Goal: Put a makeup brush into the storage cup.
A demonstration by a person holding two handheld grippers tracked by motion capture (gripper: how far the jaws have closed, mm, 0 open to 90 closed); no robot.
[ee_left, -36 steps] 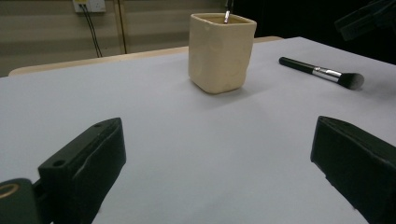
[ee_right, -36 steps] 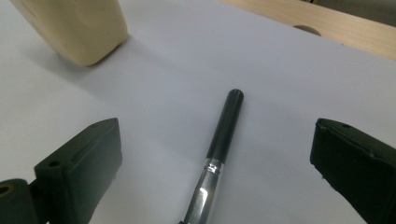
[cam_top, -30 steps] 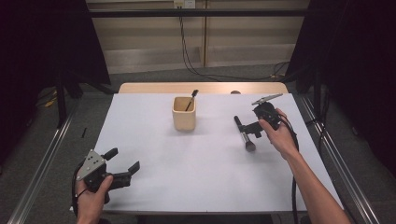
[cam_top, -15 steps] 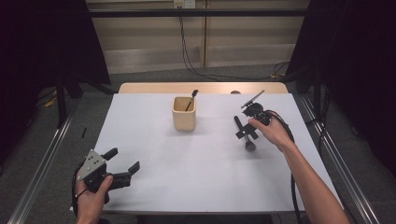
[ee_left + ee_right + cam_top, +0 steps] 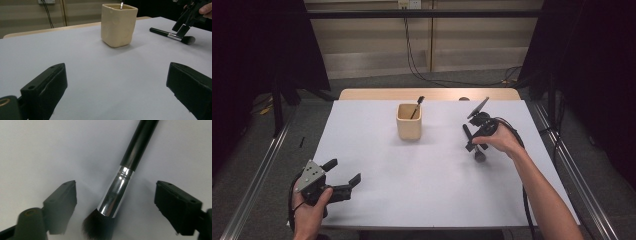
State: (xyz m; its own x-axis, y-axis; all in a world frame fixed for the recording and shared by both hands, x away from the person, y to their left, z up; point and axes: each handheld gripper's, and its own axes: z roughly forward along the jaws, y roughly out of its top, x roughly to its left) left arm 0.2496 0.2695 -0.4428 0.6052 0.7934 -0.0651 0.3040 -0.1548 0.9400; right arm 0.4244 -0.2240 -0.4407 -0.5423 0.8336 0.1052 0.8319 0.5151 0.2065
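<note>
Table (image 5: 362,200) with a pale covering, seen from above, a person's forearms entering from the near edge. At the near left corner, the left gripper (image 5: 347,175) rests low by the table edge in the person's left hand (image 5: 309,212), jaws spread wide with nothing between them; it has not moved over the last second. Its own view looks across the bare surface toward the cup.

Near the far middle stands a cream square cup (image 5: 409,121) with one dark-handled brush (image 5: 417,106) already leaning inside it.

To the right lies a second makeup brush (image 5: 117,195), flat on the table, black handle pointing away from the person, silver ferrule and dark bristles nearer. A second ago the right gripper (image 5: 473,137) was raised and off to the brush's right; it has since dropped and tipped downward over the brush. In the right gripper view the jaws stand apart on either side of the ferrule, not touching it. This suggests the grasp is about to begin, with closing on the ferrule the likely next step.

Right hand (image 5: 502,142) is bent at the wrist, forearm stretched diagonally across the table, cable trailing behind.
</note>
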